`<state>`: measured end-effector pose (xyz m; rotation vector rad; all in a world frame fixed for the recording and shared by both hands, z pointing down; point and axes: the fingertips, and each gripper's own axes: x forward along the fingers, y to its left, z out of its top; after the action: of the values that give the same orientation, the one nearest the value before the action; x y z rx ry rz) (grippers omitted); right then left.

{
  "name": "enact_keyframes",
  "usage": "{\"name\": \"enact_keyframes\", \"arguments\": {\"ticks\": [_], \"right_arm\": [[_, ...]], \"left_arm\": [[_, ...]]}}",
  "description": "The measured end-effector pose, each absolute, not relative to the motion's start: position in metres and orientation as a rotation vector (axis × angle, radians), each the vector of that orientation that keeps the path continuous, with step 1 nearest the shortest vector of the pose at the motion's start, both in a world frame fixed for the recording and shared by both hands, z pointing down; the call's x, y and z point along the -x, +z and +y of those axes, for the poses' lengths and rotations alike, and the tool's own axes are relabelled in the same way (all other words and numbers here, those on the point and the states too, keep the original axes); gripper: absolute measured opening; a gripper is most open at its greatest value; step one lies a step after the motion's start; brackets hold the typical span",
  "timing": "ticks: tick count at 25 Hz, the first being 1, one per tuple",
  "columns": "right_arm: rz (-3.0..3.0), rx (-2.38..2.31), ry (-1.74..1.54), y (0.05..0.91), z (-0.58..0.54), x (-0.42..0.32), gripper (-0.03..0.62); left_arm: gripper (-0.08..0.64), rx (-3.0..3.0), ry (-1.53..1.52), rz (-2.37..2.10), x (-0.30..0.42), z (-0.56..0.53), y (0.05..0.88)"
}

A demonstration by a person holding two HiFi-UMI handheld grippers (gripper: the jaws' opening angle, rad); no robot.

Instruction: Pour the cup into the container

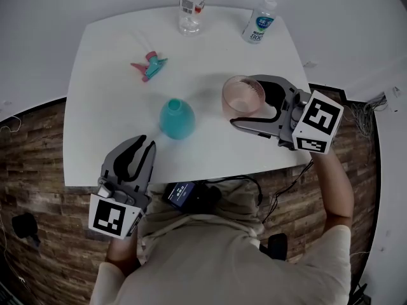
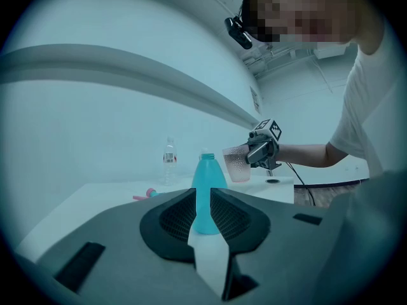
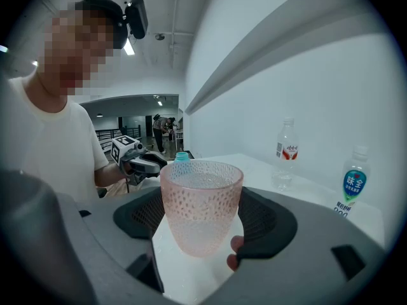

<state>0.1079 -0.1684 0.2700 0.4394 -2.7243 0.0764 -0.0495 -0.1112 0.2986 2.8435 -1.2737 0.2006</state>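
Pink dimpled translucent cup, upright and unpoured, is pinched by the right gripper's fingers beside the teal narrow-necked container on the white desk; the left gripper's fingers, barely apart, hold nothing.

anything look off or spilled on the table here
No spill visible. The one odd thing: a pink-and-teal spray head lies on its side on the table, apart from the teal bottle, whose neck is open. The pink cup sits upright in the right gripper.
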Motion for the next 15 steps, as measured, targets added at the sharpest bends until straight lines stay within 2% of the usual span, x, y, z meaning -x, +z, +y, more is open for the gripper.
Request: {"name": "enact_keyframes", "arguments": {"ticks": [15], "right_arm": [[-2.644, -0.462, 0.013, 0.250, -0.166, -0.089, 0.365]], "left_arm": [[0.066, -2.846, 0.216, -1.216, 0.048, -0.115, 0.296]]}}
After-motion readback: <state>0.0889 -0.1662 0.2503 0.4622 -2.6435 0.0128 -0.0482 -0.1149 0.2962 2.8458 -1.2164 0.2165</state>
